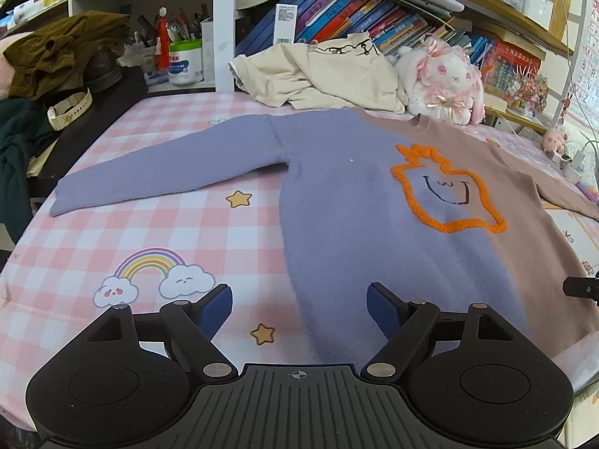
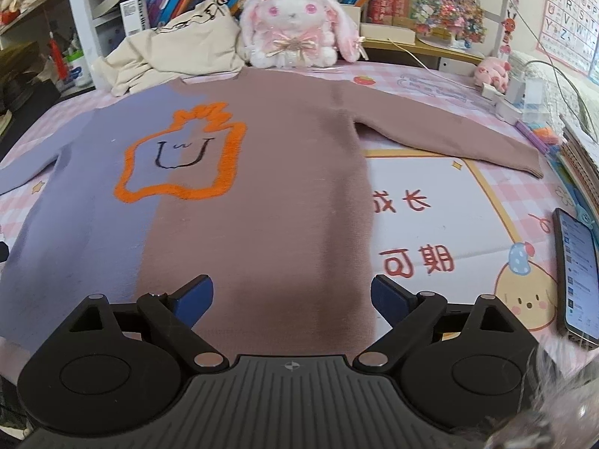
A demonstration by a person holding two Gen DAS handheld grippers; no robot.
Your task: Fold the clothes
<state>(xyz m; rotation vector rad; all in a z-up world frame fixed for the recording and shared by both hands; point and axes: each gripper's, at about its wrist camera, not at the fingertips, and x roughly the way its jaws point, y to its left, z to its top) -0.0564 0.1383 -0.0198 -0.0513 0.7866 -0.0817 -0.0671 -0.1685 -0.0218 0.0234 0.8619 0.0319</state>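
A two-tone sweater [image 1: 337, 202] lies flat, front up, on the pink checked table cover [image 1: 149, 232]. Its left half is purple, its right half brown [image 2: 269, 187], with an orange-outlined face in the middle [image 1: 445, 194]. The purple sleeve [image 1: 164, 168] stretches out to the left, the brown sleeve [image 2: 441, 131] to the right. My left gripper [image 1: 297, 305] is open and empty above the purple hem. My right gripper [image 2: 292, 297] is open and empty above the brown hem.
A cream garment [image 1: 318, 75] and a white plush rabbit [image 2: 295, 22] sit behind the collar. A phone [image 2: 574, 273] lies at the right edge. Dark clothes and a watch [image 1: 67, 108] are piled at the left. Bookshelves [image 1: 355, 11] stand behind.
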